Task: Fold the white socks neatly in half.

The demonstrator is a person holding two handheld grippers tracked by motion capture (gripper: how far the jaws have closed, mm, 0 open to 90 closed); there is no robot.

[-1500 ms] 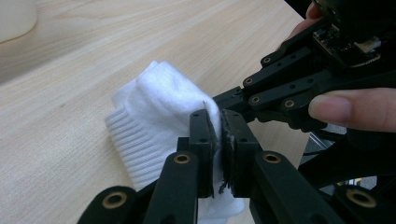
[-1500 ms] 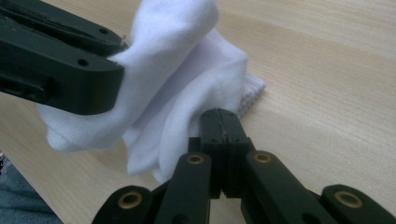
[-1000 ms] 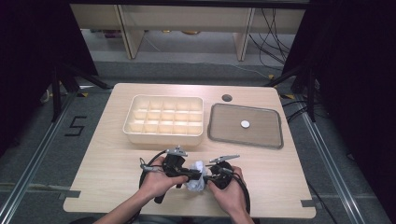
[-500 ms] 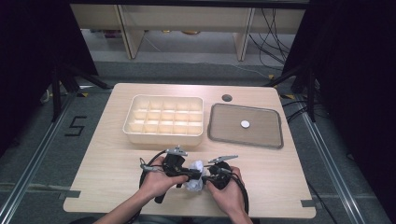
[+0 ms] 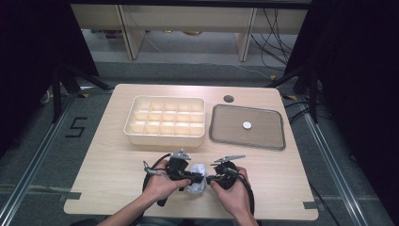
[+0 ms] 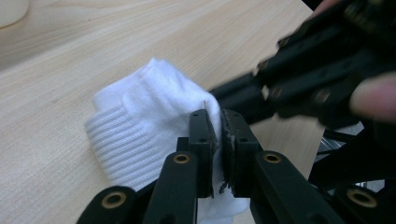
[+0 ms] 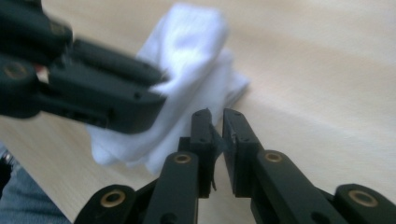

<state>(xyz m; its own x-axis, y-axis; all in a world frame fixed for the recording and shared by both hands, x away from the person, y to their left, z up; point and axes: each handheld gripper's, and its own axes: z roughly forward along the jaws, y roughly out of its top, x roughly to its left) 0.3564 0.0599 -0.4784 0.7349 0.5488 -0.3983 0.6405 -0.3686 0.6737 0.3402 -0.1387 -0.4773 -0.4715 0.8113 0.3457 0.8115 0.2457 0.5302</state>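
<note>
A white ribbed sock [image 5: 198, 181] lies bunched near the table's front edge, between the person's two hands. My left gripper [image 6: 219, 135] is shut on a fold of the sock [image 6: 140, 116], and white fabric shows between its pads. It reaches in from the left in the high view [image 5: 192, 177]. My right gripper [image 7: 218, 119] faces it from the right [image 5: 210, 179]. Its jaws have just been opening and stand slightly apart with nothing between them. The sock [image 7: 191, 60] lies just beyond its tips, under the left gripper's black jaws [image 7: 102, 98].
A cream tray with several compartments [image 5: 164, 139] stands behind the hands. To its right is a grey flat tray [image 5: 263, 145] holding one small white disc [image 5: 247, 125]. A round hole [image 5: 228, 99] sits in the tabletop at the back.
</note>
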